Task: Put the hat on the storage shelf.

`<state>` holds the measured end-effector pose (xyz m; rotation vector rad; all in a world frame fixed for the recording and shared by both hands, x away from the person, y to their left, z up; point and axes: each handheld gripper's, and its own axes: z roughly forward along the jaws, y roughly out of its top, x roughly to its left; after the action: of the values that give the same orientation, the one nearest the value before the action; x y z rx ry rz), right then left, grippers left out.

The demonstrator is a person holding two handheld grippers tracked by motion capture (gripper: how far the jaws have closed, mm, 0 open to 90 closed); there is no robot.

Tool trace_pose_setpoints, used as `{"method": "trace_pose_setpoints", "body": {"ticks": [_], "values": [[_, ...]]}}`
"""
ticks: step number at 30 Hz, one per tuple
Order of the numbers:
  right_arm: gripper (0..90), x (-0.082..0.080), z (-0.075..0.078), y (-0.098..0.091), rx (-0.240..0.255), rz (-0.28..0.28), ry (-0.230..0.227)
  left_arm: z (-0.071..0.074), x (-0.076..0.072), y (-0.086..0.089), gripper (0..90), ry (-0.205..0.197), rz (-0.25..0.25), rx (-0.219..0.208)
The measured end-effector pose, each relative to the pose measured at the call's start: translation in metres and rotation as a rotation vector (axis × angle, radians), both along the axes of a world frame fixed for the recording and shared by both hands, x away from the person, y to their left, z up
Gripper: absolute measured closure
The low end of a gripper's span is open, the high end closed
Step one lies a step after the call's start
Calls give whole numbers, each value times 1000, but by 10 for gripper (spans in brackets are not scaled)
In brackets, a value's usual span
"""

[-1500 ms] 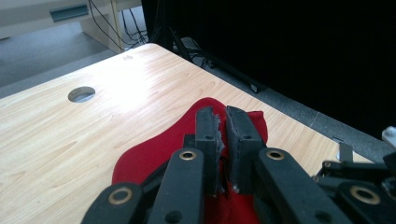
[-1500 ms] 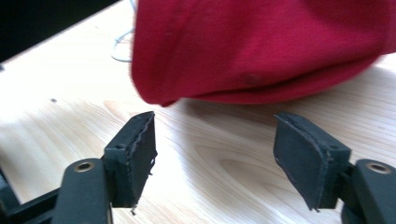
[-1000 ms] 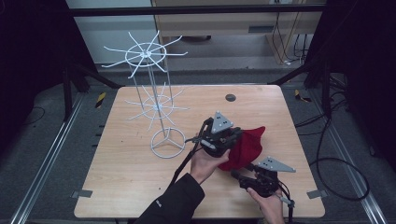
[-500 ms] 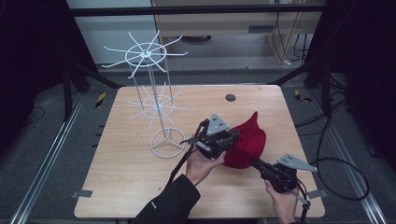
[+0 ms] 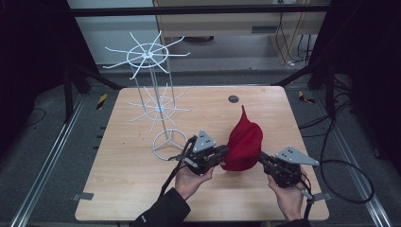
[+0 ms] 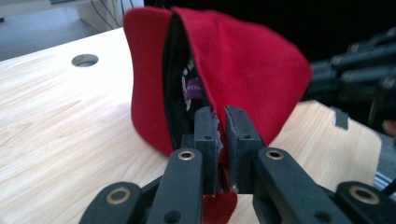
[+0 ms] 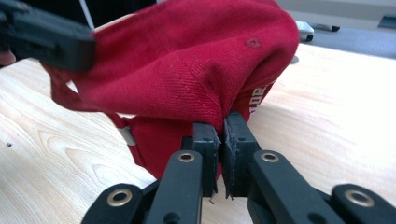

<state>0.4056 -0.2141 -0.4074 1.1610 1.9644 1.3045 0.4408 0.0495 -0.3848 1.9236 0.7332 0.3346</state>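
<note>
over the wooden table (image 5: 142,179), each hand-held gripper, left (image 5: 222,152) and right (image 5: 261,157), clamps the red cap (image 5: 243,144).

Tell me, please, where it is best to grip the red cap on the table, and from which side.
Grip the red cap at its thin fabric edge, one gripper from each side. The left gripper pinches the rim by the opening; the right gripper has just closed on the crown's lower edge. The cap is soft and folded, so its thin edges probably fit narrow jaws best.

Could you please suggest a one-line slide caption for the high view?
Both grippers, left and right, pinch a red cap above the wooden table beside a white wire rack.
</note>
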Motion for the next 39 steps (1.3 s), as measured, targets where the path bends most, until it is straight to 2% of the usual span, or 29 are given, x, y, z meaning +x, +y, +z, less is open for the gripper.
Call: {"method": "trace_pose_setpoints", "body": {"ticks": [6, 12, 17, 21, 23, 24, 26, 29, 31, 35, 39], "values": [[854, 5, 11, 21, -87, 52, -8, -11, -6, 20, 831, 3, 22, 8], [837, 13, 15, 49, -96, 112, -4, -23, -6, 45, 830, 30, 72, 25], [827, 22, 8, 72, -114, 153, 5, -33, -6, 65, 830, 49, 108, 45], [799, 28, -4, 90, -123, 185, 22, -46, -6, 77, 831, 70, 129, 84], [732, 31, -9, 95, -123, 193, 26, -53, -5, 81, 831, 80, 134, 107], [716, 32, -13, 98, -107, 203, 29, -55, -5, 82, 832, 86, 135, 118], [703, 32, -15, 97, -69, 234, 46, -61, -5, 83, 832, 90, 138, 140], [662, 26, -14, 86, -38, 254, 28, -73, -5, 84, 832, 108, 141, 183], [647, 24, -14, 76, -28, 234, 17, -79, -4, 84, 832, 122, 142, 207], [613, 25, -23, 60, -43, 183, 17, -89, -2, 83, 821, 148, 143, 224], [578, 31, -36, 48, -71, 132, 32, -89, -5, 86, 669, 154, 141, 242]]}}
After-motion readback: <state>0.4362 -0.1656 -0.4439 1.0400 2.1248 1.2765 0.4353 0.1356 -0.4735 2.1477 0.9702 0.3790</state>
